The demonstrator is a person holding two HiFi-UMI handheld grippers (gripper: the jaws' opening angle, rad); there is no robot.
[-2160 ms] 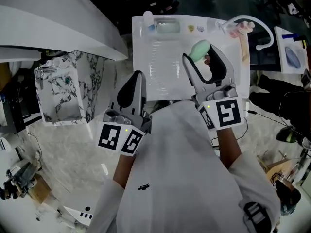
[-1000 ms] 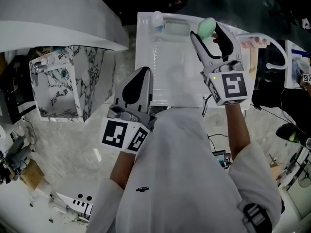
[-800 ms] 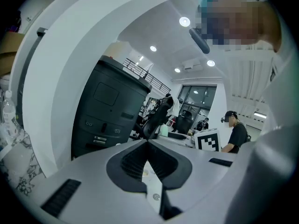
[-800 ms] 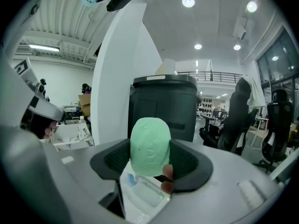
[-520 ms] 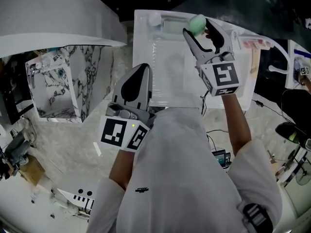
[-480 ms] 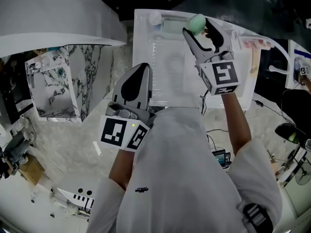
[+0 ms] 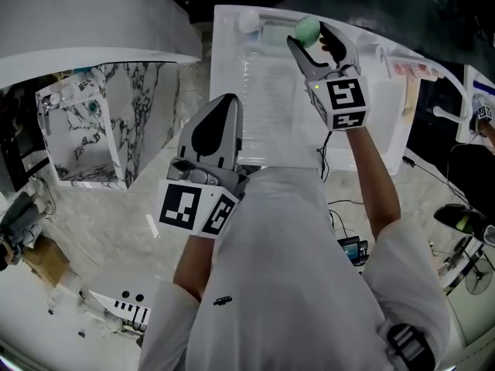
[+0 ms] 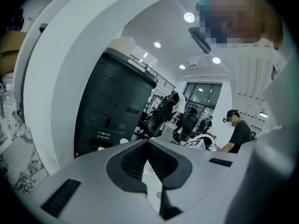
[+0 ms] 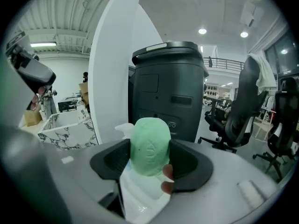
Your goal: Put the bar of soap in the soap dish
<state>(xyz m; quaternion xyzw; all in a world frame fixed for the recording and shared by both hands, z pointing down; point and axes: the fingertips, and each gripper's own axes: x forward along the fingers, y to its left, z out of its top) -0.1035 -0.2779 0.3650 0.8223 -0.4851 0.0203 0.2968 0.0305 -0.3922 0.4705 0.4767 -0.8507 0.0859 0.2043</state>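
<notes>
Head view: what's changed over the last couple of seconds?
The right hand-held gripper, still shut on the green bar of soap, moved away from the person across the white tray. The soap has gone from the tray's middle to its far edge, close beside the soap dish. Nothing was let go. The left hand-held gripper stayed shut and empty at the tray's near edge.

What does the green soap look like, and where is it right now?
The bar of soap is pale mint green, a rounded oval with a smooth, matte look and a faint mark pressed into its face. It stands on end, clamped in the right gripper, whose dark pads press its two sides. It is held in the air above the far end of the white tray, not lying in anything.
</notes>
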